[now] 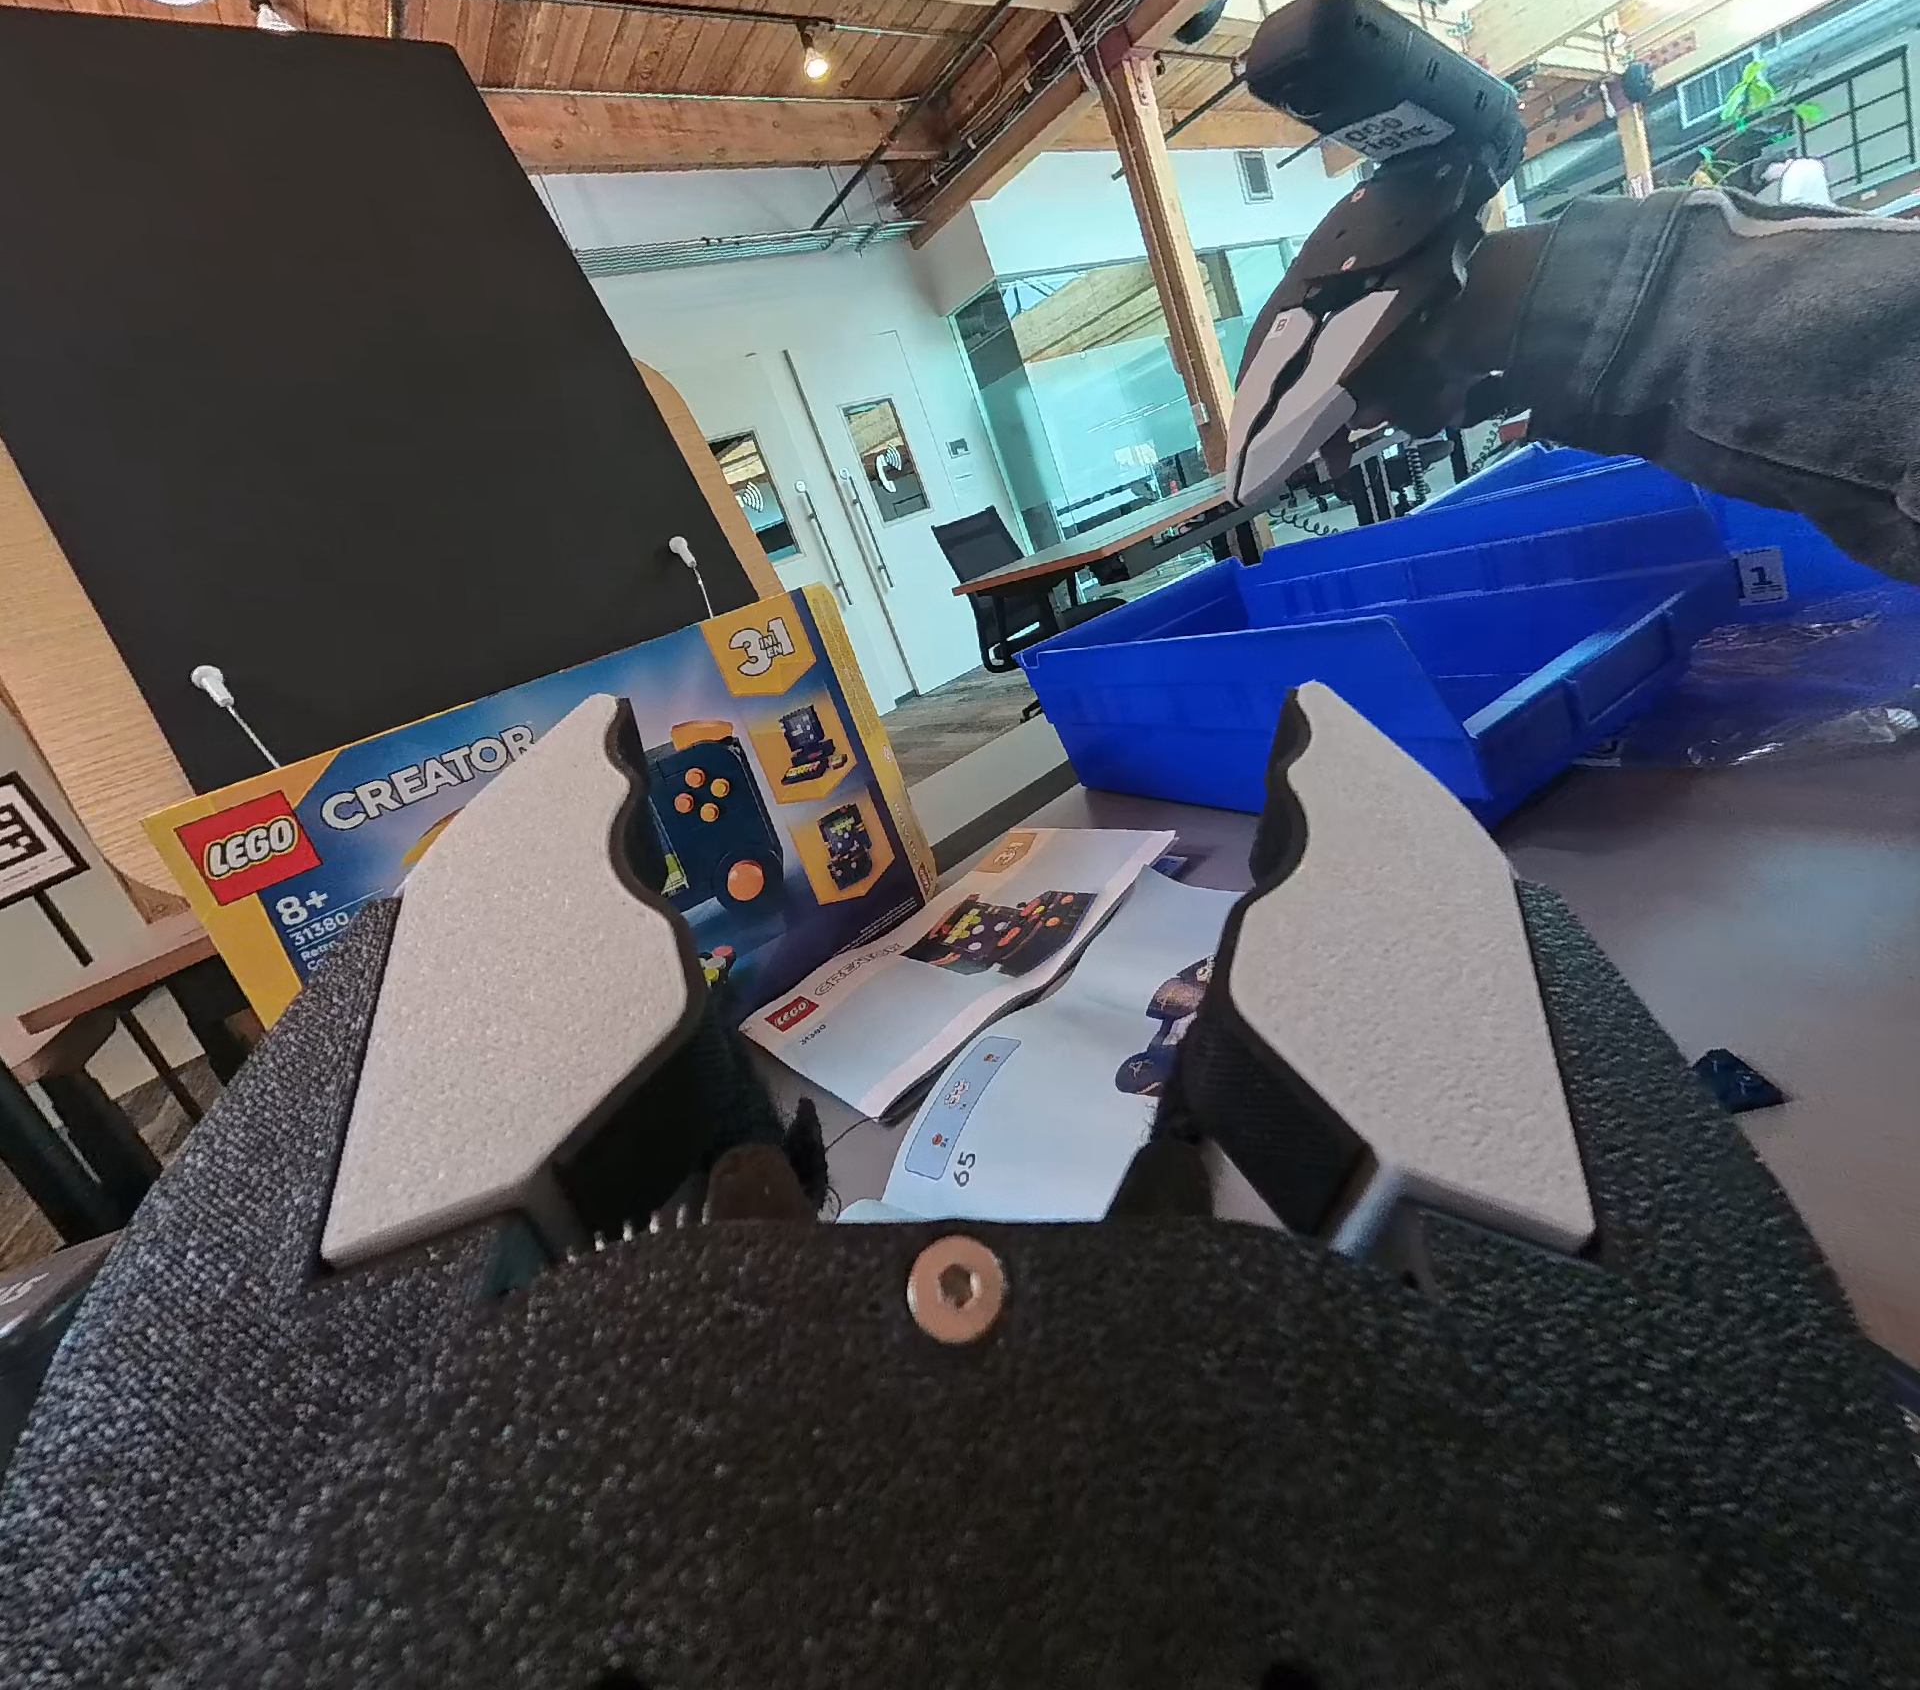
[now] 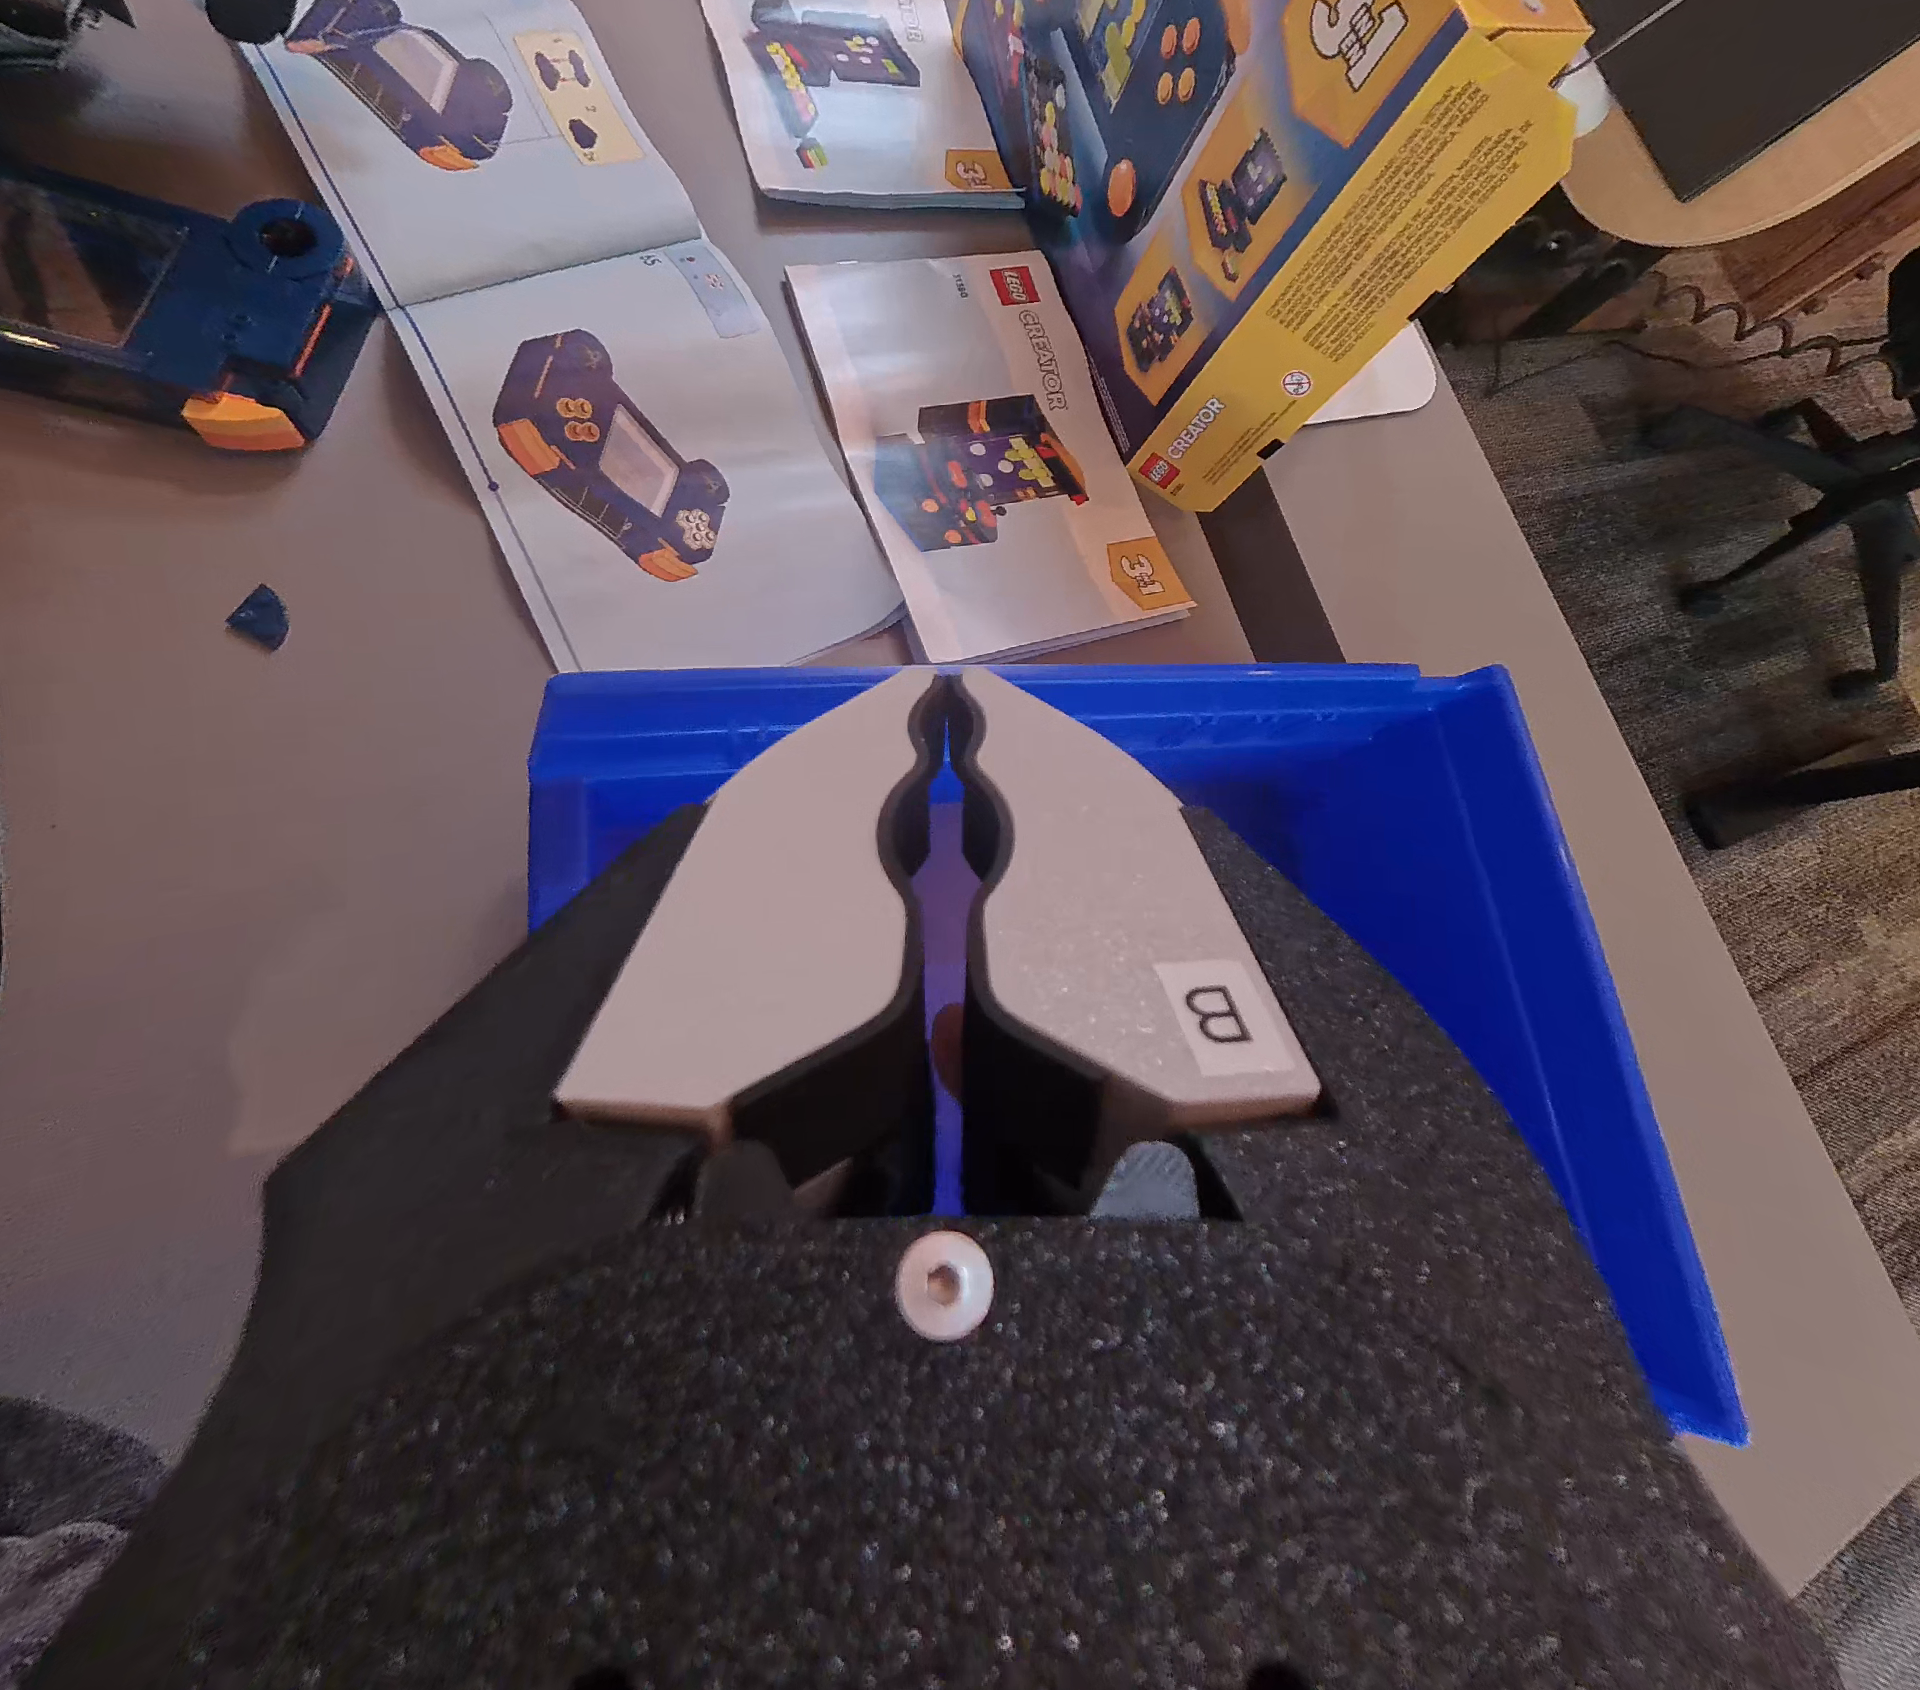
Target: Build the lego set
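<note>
The right claw point(image 2: 943, 690) hangs over the blue bin point(image 2: 1538, 965), its fingers pressed together with only a sliver of gap; I see nothing pinched at the tips, though something reddish shows deep in the slot and I cannot tell what. From the other side it points steeply down into the bin, held from a grey sleeve point(image 1: 1714, 352).

The left claw point(image 1: 951, 767) is spread wide and empty, low over the desk point(image 1: 1714, 934), aimed at the open manual point(image 2: 540, 310).

Past the bin, a small dark-blue piece point(image 2: 258, 617) lies alone on the desk. The half-built blue and orange model point(image 2: 177, 321) sits left of the manual. Two closed booklets point(image 2: 966, 445) lie right of it, and the box point(image 2: 1278, 113) stands behind them.
</note>
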The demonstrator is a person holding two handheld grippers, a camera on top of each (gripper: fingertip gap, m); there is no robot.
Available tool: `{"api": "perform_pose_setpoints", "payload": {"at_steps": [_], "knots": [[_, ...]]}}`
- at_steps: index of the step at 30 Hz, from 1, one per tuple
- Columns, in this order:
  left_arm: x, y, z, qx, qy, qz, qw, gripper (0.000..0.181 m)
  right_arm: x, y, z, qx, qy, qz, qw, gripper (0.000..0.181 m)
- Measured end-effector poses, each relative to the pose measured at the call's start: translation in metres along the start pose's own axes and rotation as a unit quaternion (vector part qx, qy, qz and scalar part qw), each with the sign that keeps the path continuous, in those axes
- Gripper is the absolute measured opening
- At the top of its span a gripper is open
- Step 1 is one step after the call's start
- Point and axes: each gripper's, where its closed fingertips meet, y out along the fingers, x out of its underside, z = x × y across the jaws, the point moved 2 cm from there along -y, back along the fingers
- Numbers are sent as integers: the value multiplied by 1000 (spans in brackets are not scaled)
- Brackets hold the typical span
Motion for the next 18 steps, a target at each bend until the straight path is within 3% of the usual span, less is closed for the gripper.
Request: {"api": "perform_pose_setpoints", "payload": {"at_steps": [18], "knots": [[2,0,0,1,0,-3,1000,112,2,-3,2,5,9,-3,1000,2]]}}
